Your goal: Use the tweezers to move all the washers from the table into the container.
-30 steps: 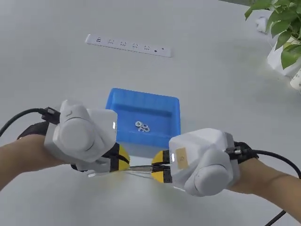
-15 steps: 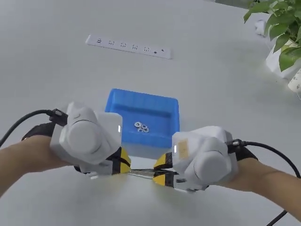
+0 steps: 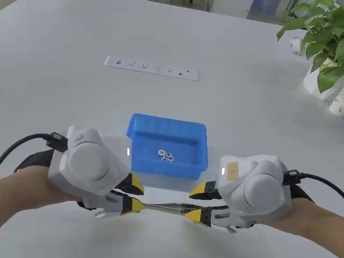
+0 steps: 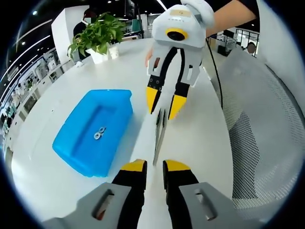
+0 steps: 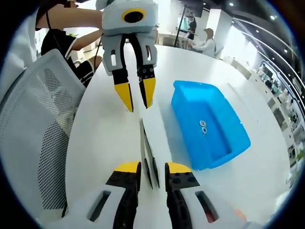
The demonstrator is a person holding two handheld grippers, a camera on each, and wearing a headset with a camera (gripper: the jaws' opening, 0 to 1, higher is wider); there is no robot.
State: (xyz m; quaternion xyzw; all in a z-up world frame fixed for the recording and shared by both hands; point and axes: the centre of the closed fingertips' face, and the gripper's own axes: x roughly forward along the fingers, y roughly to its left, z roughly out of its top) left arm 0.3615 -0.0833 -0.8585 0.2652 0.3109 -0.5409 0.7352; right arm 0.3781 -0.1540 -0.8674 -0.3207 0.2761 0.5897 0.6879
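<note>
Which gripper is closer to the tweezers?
Right. The tweezers reach in between the right gripper's fingers, while the left gripper is only at their far tip.

Bright, even overhead light washes the white table in the head view; shadows under the blue container stay soft and faint; both gripper views bend strongly toward their edges, where ceiling lights glare and backgrounds blur; centres stay sharp.

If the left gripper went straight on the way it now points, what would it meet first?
Most likely the tweezers, lying on the table just ahead of the left gripper, roughly along its line. Beyond them, the right gripper faces it.
</note>
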